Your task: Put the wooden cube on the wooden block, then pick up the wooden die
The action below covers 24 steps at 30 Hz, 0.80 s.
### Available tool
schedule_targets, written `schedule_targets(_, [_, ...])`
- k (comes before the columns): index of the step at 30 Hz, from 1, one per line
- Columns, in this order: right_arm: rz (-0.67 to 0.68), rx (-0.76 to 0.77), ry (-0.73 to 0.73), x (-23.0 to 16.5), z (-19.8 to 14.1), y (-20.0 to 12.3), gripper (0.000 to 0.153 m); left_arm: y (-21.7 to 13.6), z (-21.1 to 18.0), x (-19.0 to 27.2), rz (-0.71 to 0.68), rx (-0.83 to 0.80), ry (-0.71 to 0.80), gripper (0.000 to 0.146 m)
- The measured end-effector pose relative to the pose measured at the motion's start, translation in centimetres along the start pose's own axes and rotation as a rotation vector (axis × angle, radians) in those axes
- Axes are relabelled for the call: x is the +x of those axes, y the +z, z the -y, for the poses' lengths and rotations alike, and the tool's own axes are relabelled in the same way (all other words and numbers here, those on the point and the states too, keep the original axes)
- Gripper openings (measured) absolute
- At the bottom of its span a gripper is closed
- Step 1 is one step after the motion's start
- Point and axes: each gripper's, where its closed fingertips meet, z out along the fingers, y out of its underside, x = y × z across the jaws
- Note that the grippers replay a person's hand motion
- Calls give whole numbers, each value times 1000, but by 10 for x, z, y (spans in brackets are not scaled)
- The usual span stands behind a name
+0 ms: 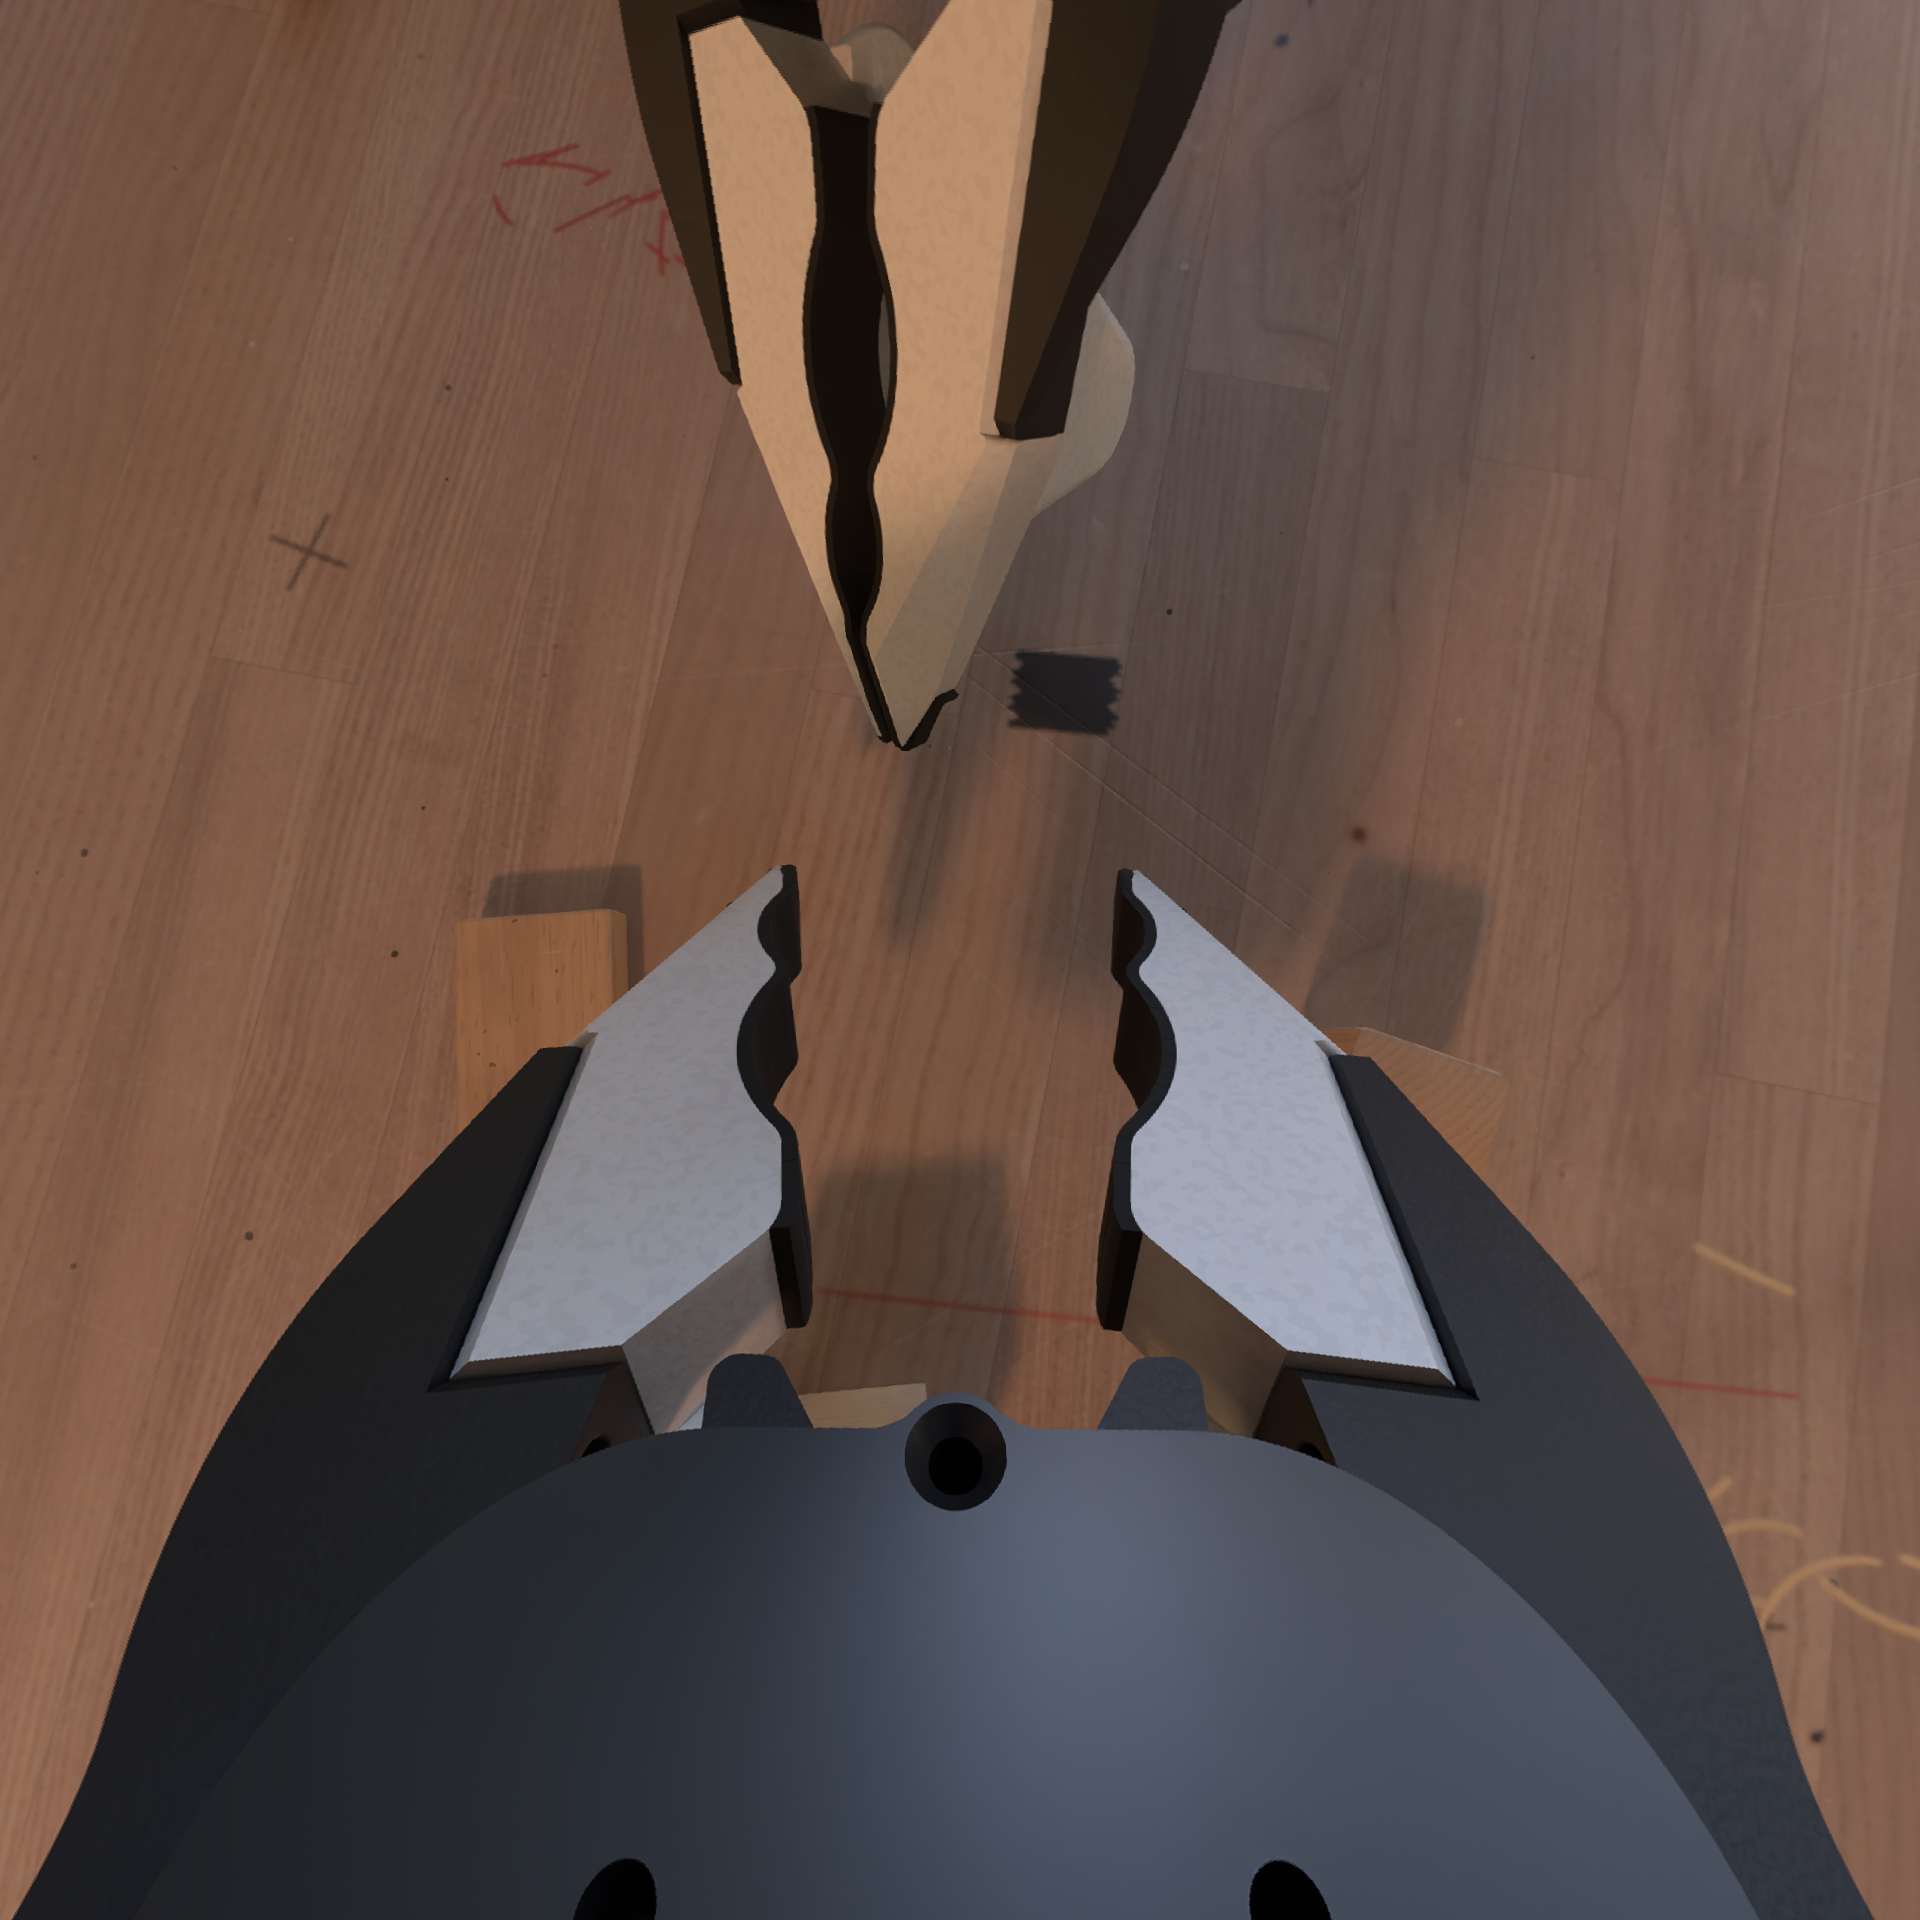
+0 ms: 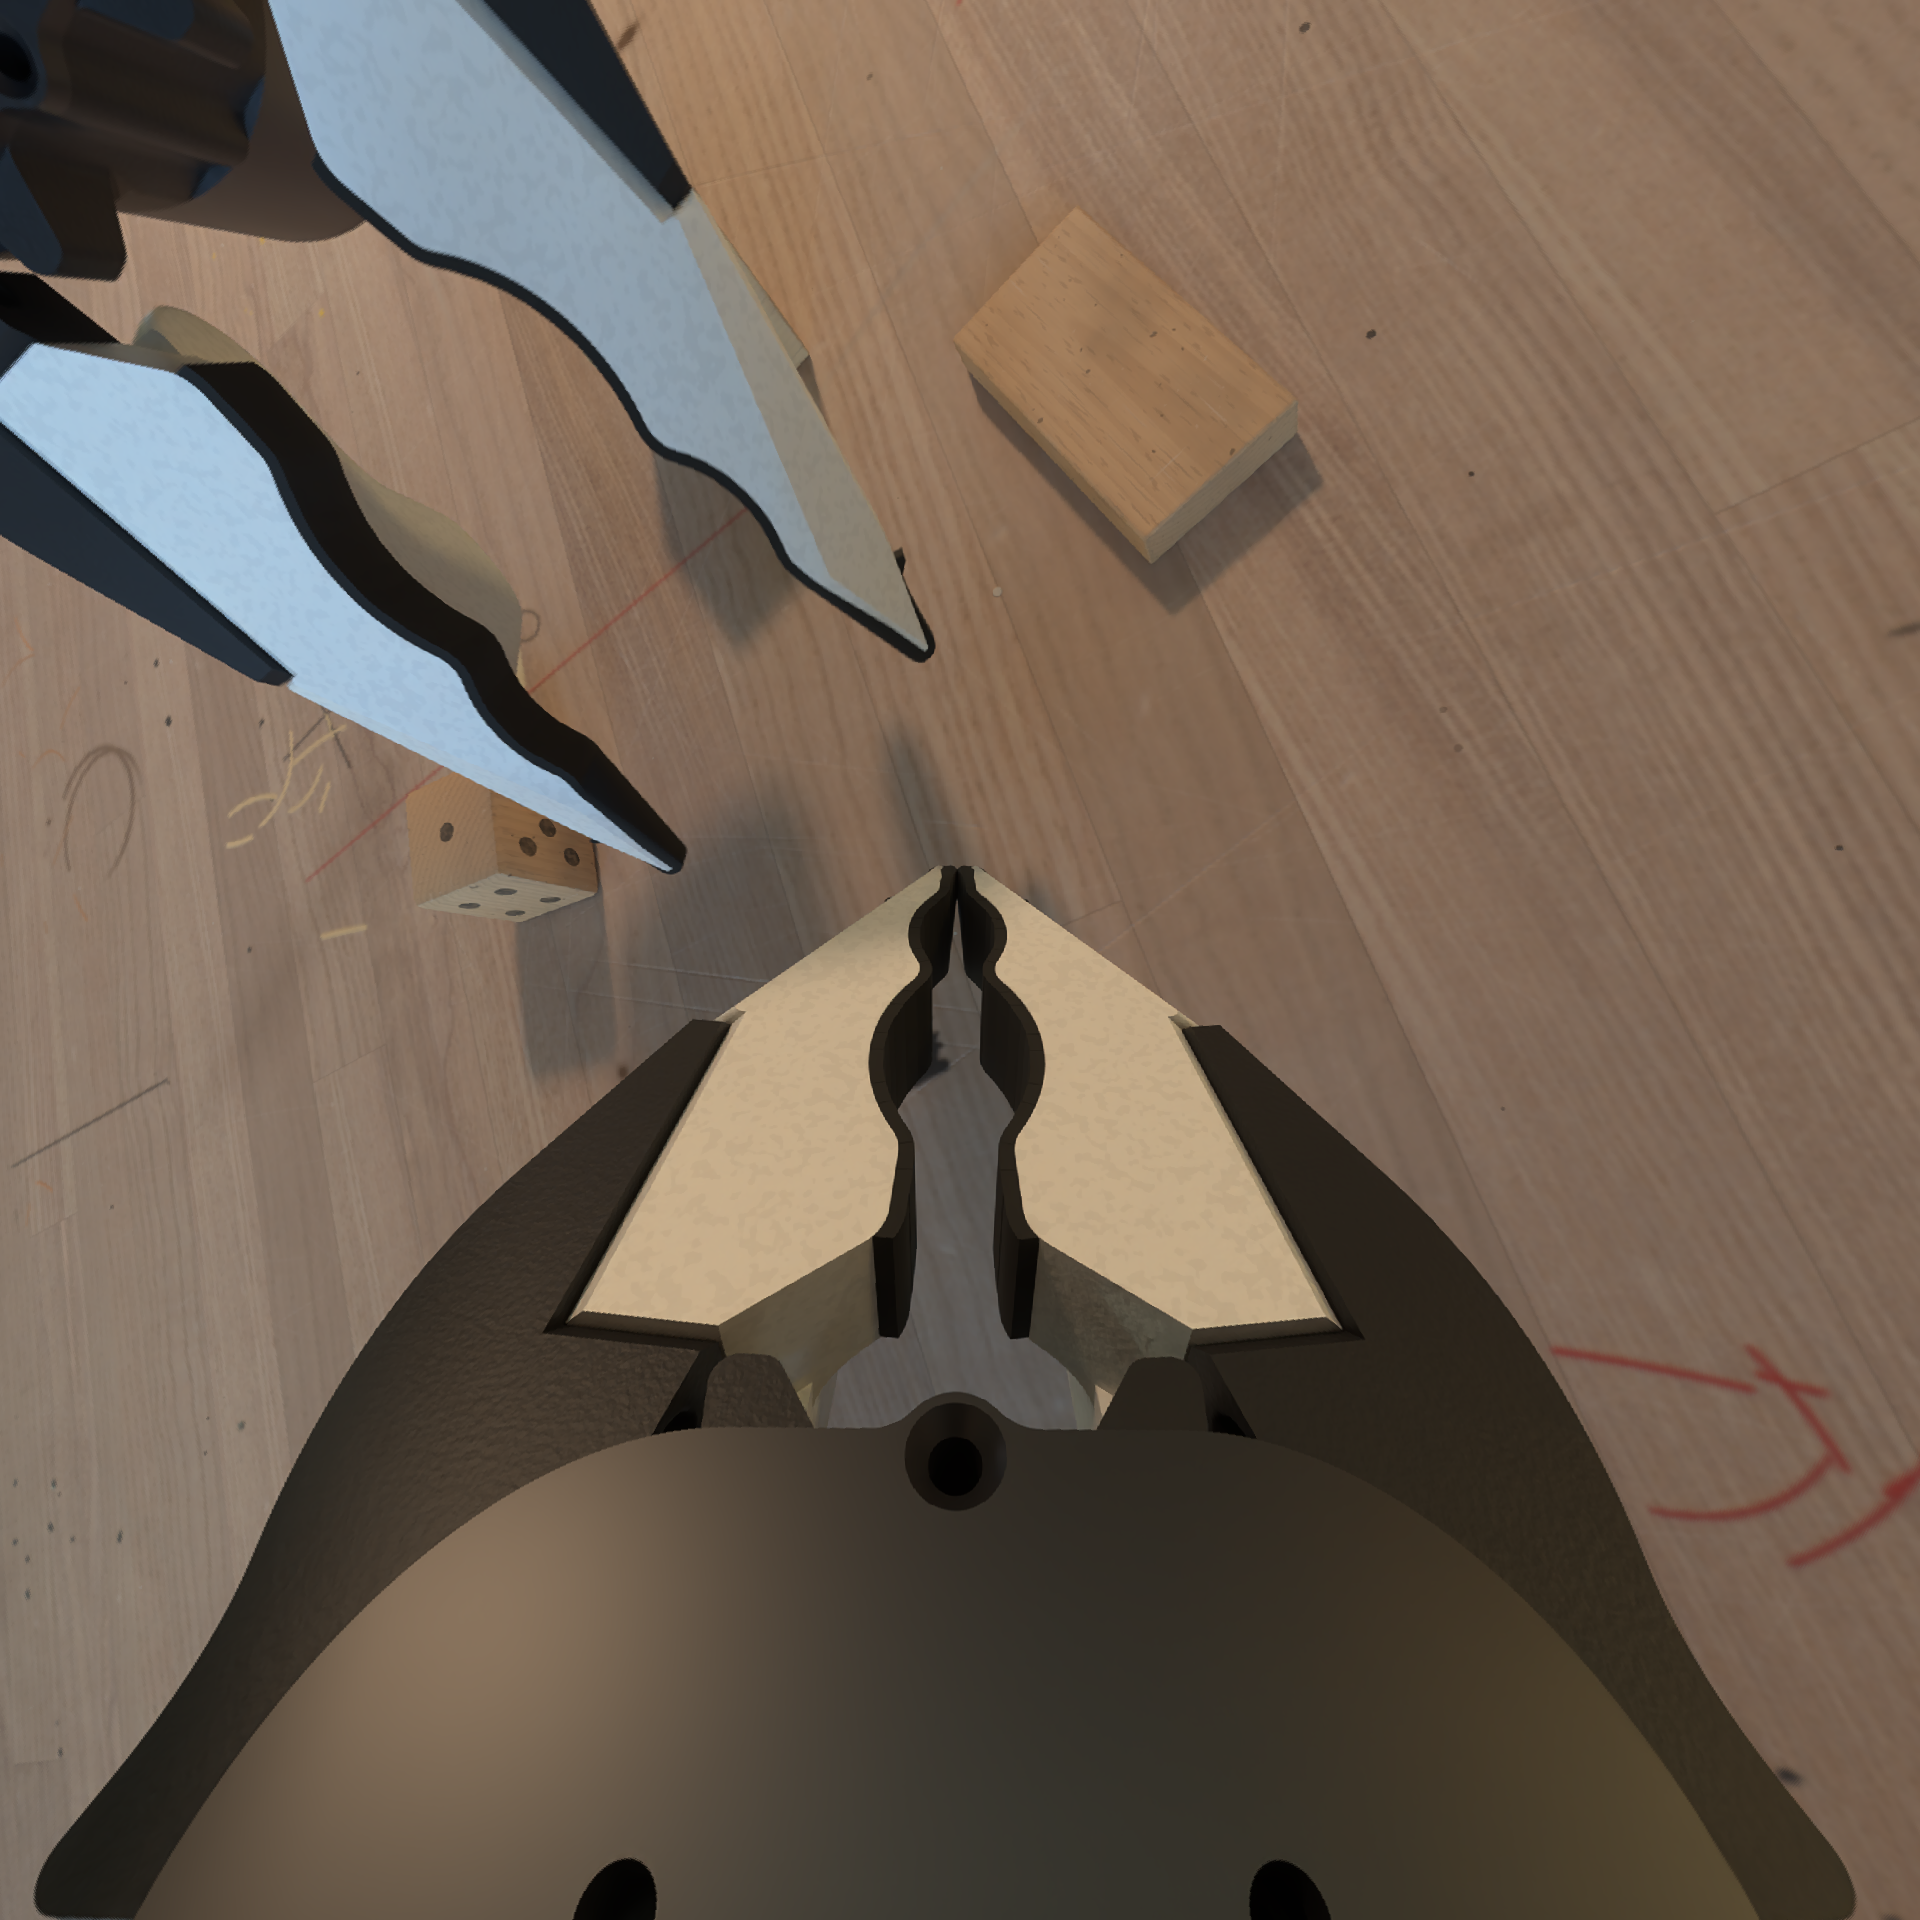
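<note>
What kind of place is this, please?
Probably a workbench or craft table. The wooden tabletop bears red scribbles, pencil marks and small dark specks. On it lie a wooden block and a wooden die, below two grippers, the left open, the right shut.

Left wrist view: flat light-brown wooden block (image 1: 535, 997) half hidden behind the white-padded left gripper (image 1: 956, 883); small pip-marked wooden die (image 1: 1423, 1091) only a corner past the other finger. Tan wooden piece (image 1: 862, 1403) under the gripper body (maybe the cube, cannot tell). Beige-padded right gripper (image 1: 899, 727) cut off by the top edge. Right wrist view: die (image 2: 499, 862) partly covered by a white finger.
</note>
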Motion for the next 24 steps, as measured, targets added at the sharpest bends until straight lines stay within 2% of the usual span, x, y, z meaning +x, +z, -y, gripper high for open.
schedule_targets(6, [-3, -14, 0, 1, -2, 2, 0, 17, -9, 6, 2, -40, 29, 32])
schedule_targets(10, [1, -4, -1, 0, -1, 1, 0, 12, -4, 2, 45, -58, 65, 29])
schedule_targets(12, [7, 8, -5, -2, 2, -1, 0, 6, 3, 3, 33, -12, 51, 30])
schedule_targets(16, [12, 26, -18, -5, 6, -3, 0, -17, -8, -9, 99, -46, 64, 34])
schedule_targets(21, [17, 46, -28, -7, 9, -5, 0, -67, -51, -28, 159, -119, 12, 54])
schedule_targets(24, [20, 49, -33, -7, 10, -5, 0, -81, -81, -32, 167, -168, -27, 64])
